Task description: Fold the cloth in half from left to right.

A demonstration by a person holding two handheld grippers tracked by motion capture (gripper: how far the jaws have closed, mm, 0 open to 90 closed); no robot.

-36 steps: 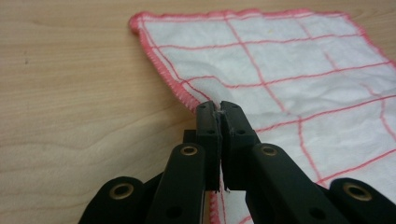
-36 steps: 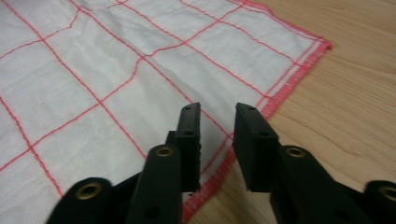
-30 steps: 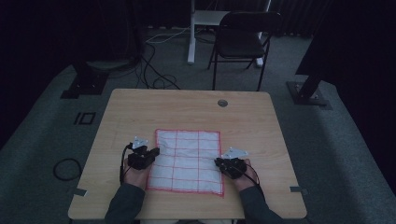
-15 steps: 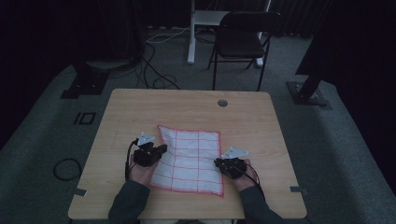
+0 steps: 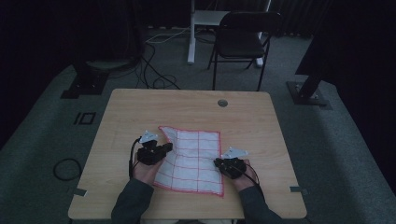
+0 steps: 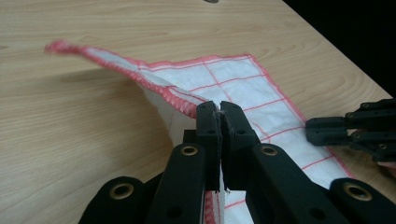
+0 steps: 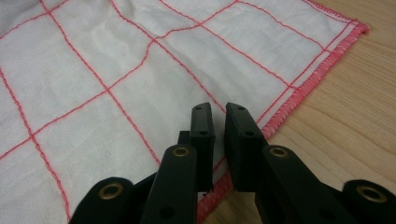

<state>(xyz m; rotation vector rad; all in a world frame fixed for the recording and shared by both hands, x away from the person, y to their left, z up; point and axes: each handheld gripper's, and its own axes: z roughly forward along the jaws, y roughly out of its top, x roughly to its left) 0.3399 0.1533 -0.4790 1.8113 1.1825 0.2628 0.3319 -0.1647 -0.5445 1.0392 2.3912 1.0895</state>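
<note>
a wooden table [image 5: 196,105] was seen under a white cloth with red grid lines [image 5: 198,154], spread on its near half between the two hands. the cloth's left edge was pinched in the closed jaws of the left gripper [image 6: 219,108] and raised off the wood. the right gripper [image 7: 218,122] was held at the cloth's right hem, jaws narrowed to a slit, grip unclear.
</note>
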